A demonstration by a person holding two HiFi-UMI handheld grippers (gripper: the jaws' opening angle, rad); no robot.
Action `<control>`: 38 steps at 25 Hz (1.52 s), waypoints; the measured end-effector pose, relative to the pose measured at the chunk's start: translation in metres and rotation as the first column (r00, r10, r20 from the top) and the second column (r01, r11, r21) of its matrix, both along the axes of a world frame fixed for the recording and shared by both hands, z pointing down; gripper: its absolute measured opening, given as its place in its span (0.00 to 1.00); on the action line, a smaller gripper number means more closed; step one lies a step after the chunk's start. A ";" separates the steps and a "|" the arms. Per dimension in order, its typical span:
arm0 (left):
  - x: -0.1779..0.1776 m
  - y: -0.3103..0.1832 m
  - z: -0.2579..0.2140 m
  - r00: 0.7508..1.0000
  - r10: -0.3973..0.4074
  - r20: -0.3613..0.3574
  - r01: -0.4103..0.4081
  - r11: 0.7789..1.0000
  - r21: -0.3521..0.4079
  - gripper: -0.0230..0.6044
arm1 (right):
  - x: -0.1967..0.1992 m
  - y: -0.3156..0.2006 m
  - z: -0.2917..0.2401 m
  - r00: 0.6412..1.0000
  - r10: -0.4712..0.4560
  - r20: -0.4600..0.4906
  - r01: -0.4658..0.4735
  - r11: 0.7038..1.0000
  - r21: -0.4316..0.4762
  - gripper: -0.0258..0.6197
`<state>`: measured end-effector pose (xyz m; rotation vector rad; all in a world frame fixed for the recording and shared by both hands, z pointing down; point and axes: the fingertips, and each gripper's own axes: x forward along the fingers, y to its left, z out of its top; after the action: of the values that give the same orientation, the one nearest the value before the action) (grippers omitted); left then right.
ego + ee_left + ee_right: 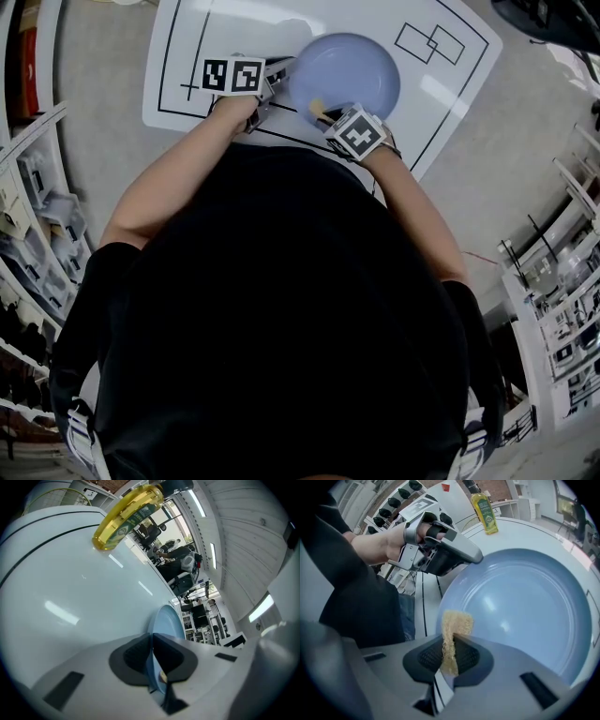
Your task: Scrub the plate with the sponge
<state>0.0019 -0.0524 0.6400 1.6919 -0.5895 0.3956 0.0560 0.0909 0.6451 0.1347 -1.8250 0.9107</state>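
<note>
**Sponge at the rim, scrub about to start**

My left gripper (152, 660) has its fingers clenched on the rim of the plate (345, 75), at the plate's 9 o'clock in the head view. My right gripper (449, 656) has its fingers clamped on the sponge (454, 625), squeezed thin between them.

The plate is over the white worktop (450, 103) at my 12 o'clock, hollow face turned up toward me. Whether its far edge rests on the worktop I cannot tell. The sponge sits at the plate's near rim, about 7 o'clock, at or just over the edge.

I judge this as the start of the scrub: both grips are set and the sponge has hardly got past the rim. Next I need to press the sponge tip into the hollow and sweep toward 1 o'clock, with the left holding firm so the plate does not twist.

The plate is round, so has no long axis. The sponge's long axis runs along my right fingers, free end pointing at the plate. A yellow bottle (484, 506) stands beyond, well clear.
</note>
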 end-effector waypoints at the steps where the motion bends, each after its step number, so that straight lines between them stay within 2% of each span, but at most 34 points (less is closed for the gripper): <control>1: 0.000 0.001 0.001 1.000 -0.002 -0.001 0.002 1.000 -0.002 0.08 | -0.005 -0.002 0.002 1.000 0.003 0.012 -0.003 1.000 0.001 0.09; 10: 0.001 -0.003 -0.003 1.000 -0.020 -0.011 0.020 1.000 -0.014 0.08 | -0.023 -0.032 0.002 0.999 0.000 0.050 -0.002 1.000 0.031 0.09; 19: 0.002 -0.002 -0.003 1.000 -0.021 -0.020 0.021 1.000 -0.021 0.08 | -0.030 -0.079 0.003 0.980 0.167 0.109 -0.171 0.985 0.035 0.09; 25: 0.001 -0.002 -0.004 1.000 -0.020 -0.024 0.019 1.000 -0.020 0.08 | -0.027 -0.081 -0.007 0.974 0.185 0.127 -0.196 0.978 0.077 0.09; 27: 0.001 -0.002 -0.003 0.999 -0.023 -0.027 0.023 1.000 -0.020 0.08 | -0.020 -0.082 -0.012 0.978 0.173 0.118 -0.186 0.976 0.113 0.09; 32: -0.001 -0.003 -0.005 0.999 -0.032 -0.031 0.031 0.999 -0.020 0.08 | -0.002 -0.077 -0.012 0.997 0.074 0.033 -0.080 0.973 0.217 0.09; 38: 0.000 -0.003 -0.005 0.999 -0.034 -0.033 0.034 0.999 -0.023 0.08 | -0.003 -0.063 -0.001 0.999 -0.023 -0.046 0.033 0.970 0.240 0.09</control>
<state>0.0017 -0.0549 0.6349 1.6620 -0.5870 0.3479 0.0531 0.0283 0.6440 0.2776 -1.8872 0.6588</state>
